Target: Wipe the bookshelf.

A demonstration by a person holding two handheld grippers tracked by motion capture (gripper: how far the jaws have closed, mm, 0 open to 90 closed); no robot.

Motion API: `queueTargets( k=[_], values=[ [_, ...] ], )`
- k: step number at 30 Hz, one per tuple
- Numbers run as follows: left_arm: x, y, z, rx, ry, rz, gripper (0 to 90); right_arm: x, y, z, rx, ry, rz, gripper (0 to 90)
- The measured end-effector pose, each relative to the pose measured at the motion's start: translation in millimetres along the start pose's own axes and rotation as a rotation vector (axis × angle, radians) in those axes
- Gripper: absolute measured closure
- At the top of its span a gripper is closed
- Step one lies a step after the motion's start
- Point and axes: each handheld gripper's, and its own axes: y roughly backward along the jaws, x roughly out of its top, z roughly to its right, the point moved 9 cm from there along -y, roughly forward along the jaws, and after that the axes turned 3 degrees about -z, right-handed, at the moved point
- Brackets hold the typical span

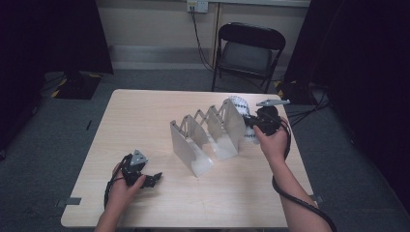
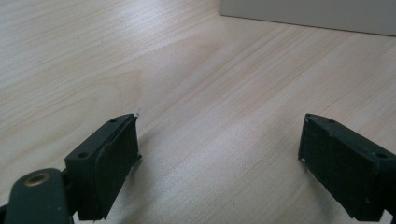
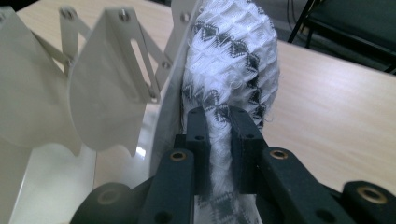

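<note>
A pale wooden table (image 1: 145, 111) stands on a grey carpet, with a black folding chair (image 1: 249, 48) behind it and dark curtains at both sides of the room.

The cloth (image 3: 231, 65) is white with a black woven pattern, and it stands on edge against the outer side of the last plate of the rack (image 1: 205, 133), at the far right end of it. In the high view the cloth (image 1: 241, 108) shows as a rounded white shape just behind that plate. The right gripper (image 3: 219, 135) pinches the lower edge of the cloth: the two black jaws are pressed together on the fabric, and the fabric is squeezed thin between them. The right hand (image 1: 273, 142) holds this gripper (image 1: 251, 123) from the right side of the table, and a black cable runs back along the forearm.

The rack is made of several pale metal plates, joined by thin scissor links with screws, and it goes across the middle of the table. I cannot read any brand, label or writing on the cloth, the rack or the grippers.

The left gripper (image 1: 154, 179) is well apart from the rack, near the front left part of the table, held by the left hand (image 1: 123, 186). In its own view its jaws are spread wide over bare wood and hold nothing (image 2: 219, 149).
</note>
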Motion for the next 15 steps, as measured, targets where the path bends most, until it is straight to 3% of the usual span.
queueTargets(
  k=[9,15],
  values=[
    [0.1,-0.1,-0.1,-0.001,-0.001,0.000,11.8,-58.0,-33.8,3.0,0.062,-0.054,-0.079,80.2],
    [0.1,-0.1,-0.1,0.000,-0.001,0.000,11.8,-91.7,-52.6,1.4,0.073,-0.074,-0.129,80.2]
  ],
)
